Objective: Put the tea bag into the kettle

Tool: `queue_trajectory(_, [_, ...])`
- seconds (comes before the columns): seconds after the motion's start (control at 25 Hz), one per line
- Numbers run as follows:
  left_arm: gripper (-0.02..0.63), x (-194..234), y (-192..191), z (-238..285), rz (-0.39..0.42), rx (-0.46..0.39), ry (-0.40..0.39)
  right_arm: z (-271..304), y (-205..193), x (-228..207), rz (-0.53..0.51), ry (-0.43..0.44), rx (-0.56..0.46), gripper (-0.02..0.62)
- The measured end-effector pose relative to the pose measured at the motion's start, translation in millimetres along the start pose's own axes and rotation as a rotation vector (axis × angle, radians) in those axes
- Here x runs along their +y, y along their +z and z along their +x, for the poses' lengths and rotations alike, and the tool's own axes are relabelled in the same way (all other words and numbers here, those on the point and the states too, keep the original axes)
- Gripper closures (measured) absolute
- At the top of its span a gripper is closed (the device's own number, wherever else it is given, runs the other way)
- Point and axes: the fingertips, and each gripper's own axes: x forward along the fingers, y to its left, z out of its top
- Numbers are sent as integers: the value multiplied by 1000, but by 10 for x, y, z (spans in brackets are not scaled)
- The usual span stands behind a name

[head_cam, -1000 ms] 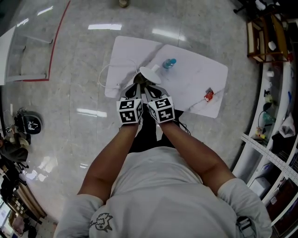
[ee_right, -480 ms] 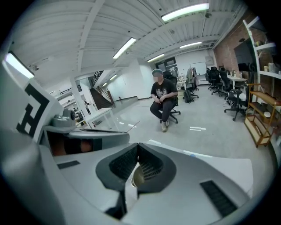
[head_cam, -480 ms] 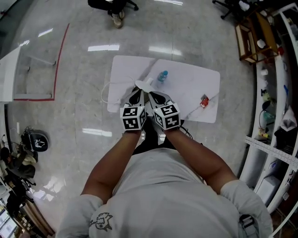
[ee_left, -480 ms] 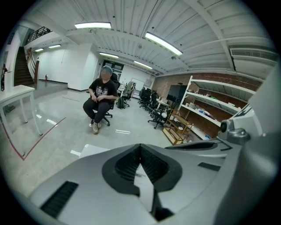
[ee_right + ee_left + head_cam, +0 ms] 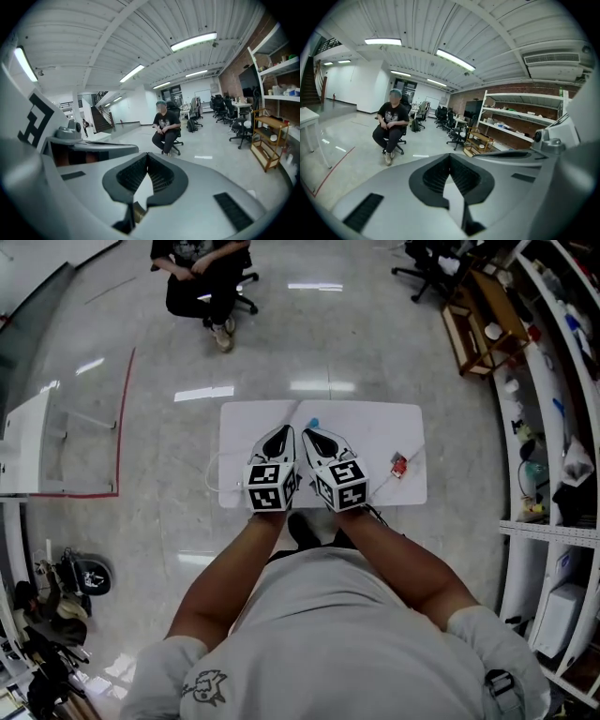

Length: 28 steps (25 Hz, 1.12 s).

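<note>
1. White table (image 5: 246, 432) lies well below both grippers, which hang side by side over its middle.
2. Left gripper (image 5: 284, 431) and right gripper (image 5: 309, 434) each have their jaws pressed together on nothing.
3. Red tea bag (image 5: 398, 465) lies on the table, down and to the right of the right gripper, well apart. The kettle cannot be made out.
4. Probably best: part the right jaws before descending, then pinch the bag squarely so it does not slide.

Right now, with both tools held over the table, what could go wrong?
The left tool and right tool are both shut and empty; they must open before reaching the tea bag. They stand close together and may knock each other. The white cable at the table edge could snag.
</note>
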Motion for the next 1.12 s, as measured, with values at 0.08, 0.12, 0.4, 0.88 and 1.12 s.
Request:
queue_trajectory(0.08, [604,-109,176,28,27,-33,-17,-80,184,-100,-6,-26,-43,584])
queue_trajectory(0.12, [604,-167,244,22,37,-47,-25,-135,265,-138,-10,-39,-63,584])
queue_trajectory(0.4, [604,-624,516,-73,72,-99,-98,-609,613,-292,-40,-108,-154,584])
queue_trajectory(0.88, [604,-1240,446,-57,91,-113,-116,-1227,616,-595,-33,-129,-204,584])
queue_trajectory(1.12, [604,-1646,338,-180,87,-128,-89,-1606,498,-669,-40,-97,-205,584])
